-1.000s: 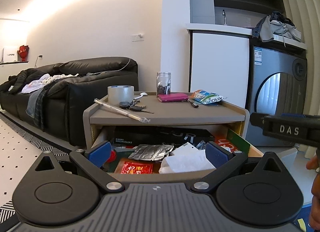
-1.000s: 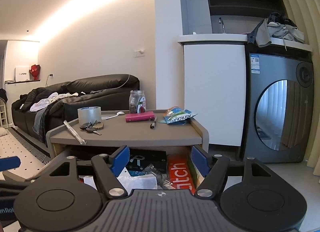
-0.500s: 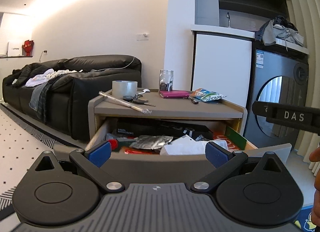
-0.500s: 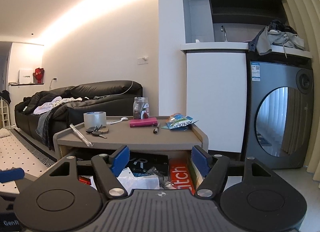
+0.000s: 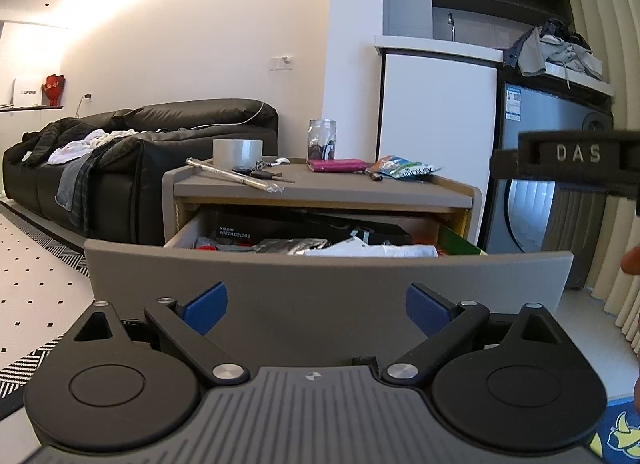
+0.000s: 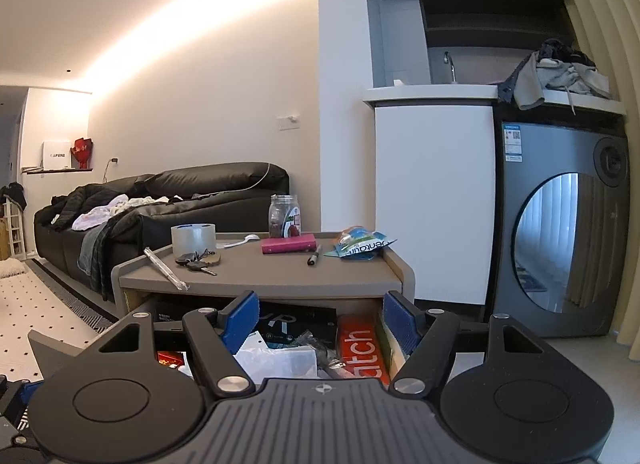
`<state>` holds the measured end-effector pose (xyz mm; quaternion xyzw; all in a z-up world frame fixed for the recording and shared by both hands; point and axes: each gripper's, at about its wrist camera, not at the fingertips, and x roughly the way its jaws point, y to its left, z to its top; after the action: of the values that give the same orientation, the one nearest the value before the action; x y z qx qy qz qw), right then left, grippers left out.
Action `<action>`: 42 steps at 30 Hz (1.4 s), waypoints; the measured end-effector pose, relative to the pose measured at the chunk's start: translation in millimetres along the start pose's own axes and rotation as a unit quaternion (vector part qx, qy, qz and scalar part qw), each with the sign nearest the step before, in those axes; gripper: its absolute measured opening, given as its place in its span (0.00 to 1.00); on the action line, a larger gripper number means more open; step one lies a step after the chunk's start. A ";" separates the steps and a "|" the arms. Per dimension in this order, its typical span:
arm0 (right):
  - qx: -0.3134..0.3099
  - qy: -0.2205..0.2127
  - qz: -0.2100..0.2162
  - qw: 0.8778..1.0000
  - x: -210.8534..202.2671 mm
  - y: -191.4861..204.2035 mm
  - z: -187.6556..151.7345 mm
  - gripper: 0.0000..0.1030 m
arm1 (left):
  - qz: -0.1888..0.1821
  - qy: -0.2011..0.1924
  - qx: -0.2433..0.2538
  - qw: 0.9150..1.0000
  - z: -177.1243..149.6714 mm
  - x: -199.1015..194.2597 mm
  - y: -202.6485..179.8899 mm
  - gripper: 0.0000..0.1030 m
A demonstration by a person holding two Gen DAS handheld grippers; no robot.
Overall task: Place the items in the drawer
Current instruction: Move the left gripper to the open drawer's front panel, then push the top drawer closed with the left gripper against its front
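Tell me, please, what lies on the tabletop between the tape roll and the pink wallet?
In the right wrist view, a white plastic spoon lies between the tape roll and the pink wallet, with the keys slightly nearer the front edge.

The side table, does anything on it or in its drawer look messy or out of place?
The drawer is open and crammed with loose boxes and wrappers. On the side table, a clear plastic tube lies askew, its tip poking past the front edge. Nothing looks spilled or broken.
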<state>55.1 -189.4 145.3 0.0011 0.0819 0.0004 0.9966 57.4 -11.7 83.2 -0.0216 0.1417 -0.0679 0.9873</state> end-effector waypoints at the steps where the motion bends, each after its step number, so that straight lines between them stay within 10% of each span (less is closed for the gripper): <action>1: 0.002 0.002 0.001 1.000 -2.1 -1.6 -1.3 0.70 | 0.003 0.001 0.001 1.000 -1.5 0.7 -0.9 0.94; 16: 0.009 0.003 0.010 1.000 -7.9 -4.4 -3.7 0.70 | 0.015 0.024 0.018 0.999 -17.9 6.4 -20.1 0.73; 30: 0.020 0.010 0.005 1.000 -9.1 -15.3 -11.5 0.70 | 0.023 0.049 0.021 0.998 -36.9 17.0 -36.4 0.27; 42: 0.023 0.016 0.004 1.000 -10.0 -23.6 -16.4 0.70 | 0.029 0.057 0.023 0.998 -47.2 27.6 -46.7 0.23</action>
<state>42.6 -213.0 130.8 0.0242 0.0979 0.0026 0.9949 64.4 -62.9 33.2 0.0089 0.1965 -0.0434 0.9795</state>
